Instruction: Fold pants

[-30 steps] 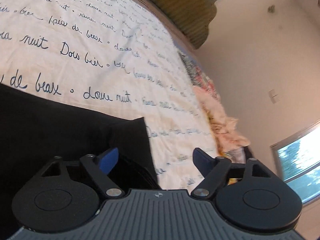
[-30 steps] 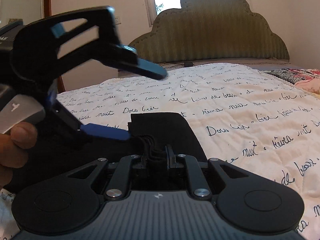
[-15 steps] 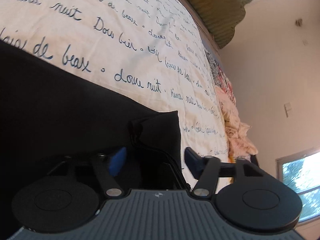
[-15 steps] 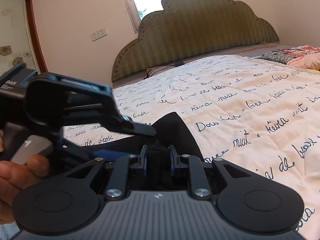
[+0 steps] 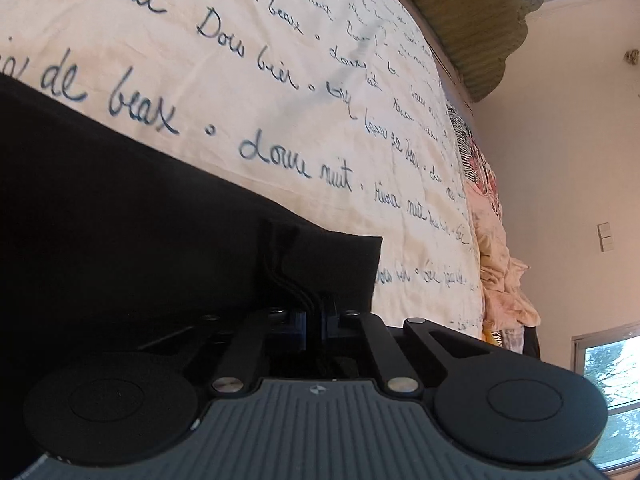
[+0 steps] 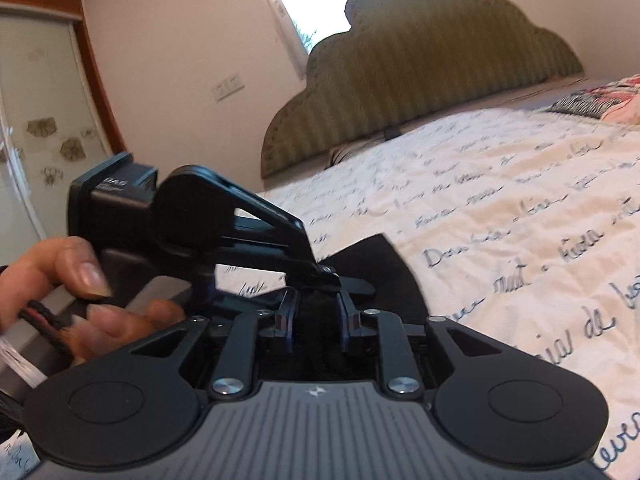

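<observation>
The black pants (image 5: 120,232) lie on a cream bedspread (image 5: 280,60) with blue script. My left gripper (image 5: 314,314) is shut on a bunched edge of the pants near a corner (image 5: 360,256). In the right wrist view my right gripper (image 6: 318,320) is shut on the same black pants (image 6: 380,264), with folded cloth between its jaws. The left gripper's body (image 6: 208,224) and the person's hand (image 6: 80,280) sit just left of it, its finger touching the cloth beside my right gripper.
A green padded headboard (image 6: 432,80) stands at the far end of the bed. A pile of pink and patterned clothes (image 5: 500,272) lies at the bed's right side. A wardrobe door (image 6: 40,120) is at far left. Windows show in both views.
My left gripper moved onto the pants edge and closed on it; it was open a second ago. My right gripper kept its hold and the view tilted upward.
</observation>
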`<act>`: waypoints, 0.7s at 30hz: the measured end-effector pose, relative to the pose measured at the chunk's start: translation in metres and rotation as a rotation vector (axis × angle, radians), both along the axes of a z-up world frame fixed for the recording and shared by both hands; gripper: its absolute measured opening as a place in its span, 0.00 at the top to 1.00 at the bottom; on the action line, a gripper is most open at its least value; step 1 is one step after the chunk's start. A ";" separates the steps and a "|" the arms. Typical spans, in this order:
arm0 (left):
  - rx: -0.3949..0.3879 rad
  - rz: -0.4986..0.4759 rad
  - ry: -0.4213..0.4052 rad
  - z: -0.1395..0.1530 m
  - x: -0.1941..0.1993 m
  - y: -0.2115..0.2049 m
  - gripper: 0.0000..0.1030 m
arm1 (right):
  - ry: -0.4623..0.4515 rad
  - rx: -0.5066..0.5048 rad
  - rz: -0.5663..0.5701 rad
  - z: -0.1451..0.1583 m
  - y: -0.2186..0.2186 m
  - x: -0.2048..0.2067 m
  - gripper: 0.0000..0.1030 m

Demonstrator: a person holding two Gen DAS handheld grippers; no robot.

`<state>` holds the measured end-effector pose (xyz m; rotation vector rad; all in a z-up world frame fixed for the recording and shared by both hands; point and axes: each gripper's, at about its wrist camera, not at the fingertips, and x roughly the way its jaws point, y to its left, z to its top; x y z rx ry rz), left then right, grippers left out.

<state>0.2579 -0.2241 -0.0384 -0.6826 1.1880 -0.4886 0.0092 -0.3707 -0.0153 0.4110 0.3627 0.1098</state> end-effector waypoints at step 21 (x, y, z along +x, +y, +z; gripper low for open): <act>0.135 0.165 -0.248 0.018 -0.055 0.258 0.88 | 0.040 0.463 -0.190 -0.033 -0.072 0.001 0.47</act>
